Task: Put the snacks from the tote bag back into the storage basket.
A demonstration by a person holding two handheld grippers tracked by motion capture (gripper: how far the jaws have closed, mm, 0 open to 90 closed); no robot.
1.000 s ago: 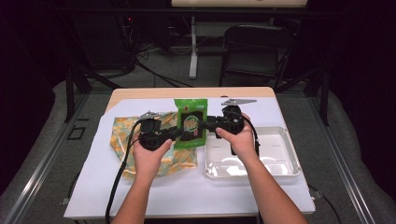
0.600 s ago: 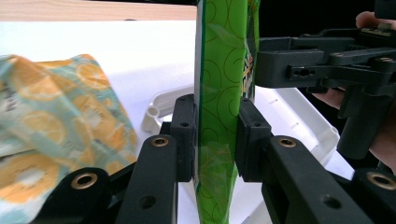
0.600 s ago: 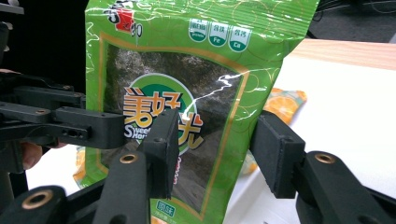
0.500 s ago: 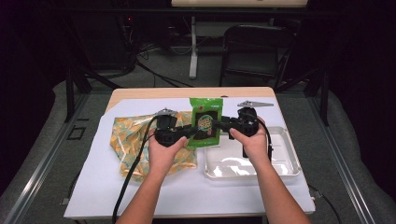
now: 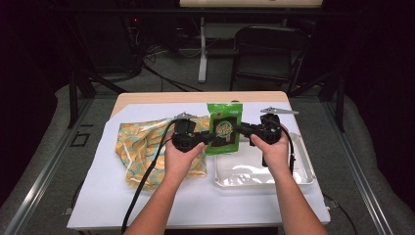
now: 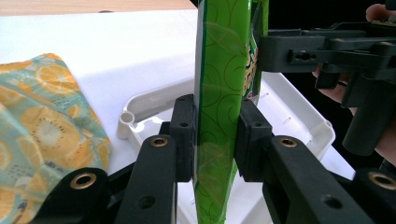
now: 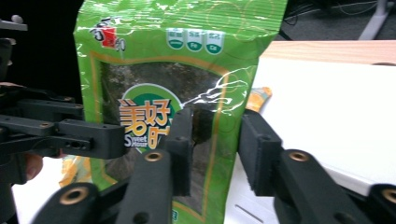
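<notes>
- Handover of the green snack pouch [image 5: 224, 128] is the step I read here: it hangs upright above the surface [image 5: 147, 196], over the white tray's [image 5: 303, 171] 10 o'clock corner.
- My left tool [image 6: 215, 135] clamps the pouch edge-on.
- My right tool [image 7: 215, 151] has just been closing; its jaws straddle the pouch's edge, a gap showing at one pad.
- Next, I'd finish that grip before the left lets go, orange-print cloth [image 5: 142, 147] at 9 o'clock.

An orange-patterned cloth [image 5: 142, 147] lies crumpled on the left of the bench [image 5: 98, 205], on its white cover. A white plastic tray [image 5: 303, 171] sits at the right, and a dark folding chair [image 5: 266, 54] stands beyond the far edge.
</notes>
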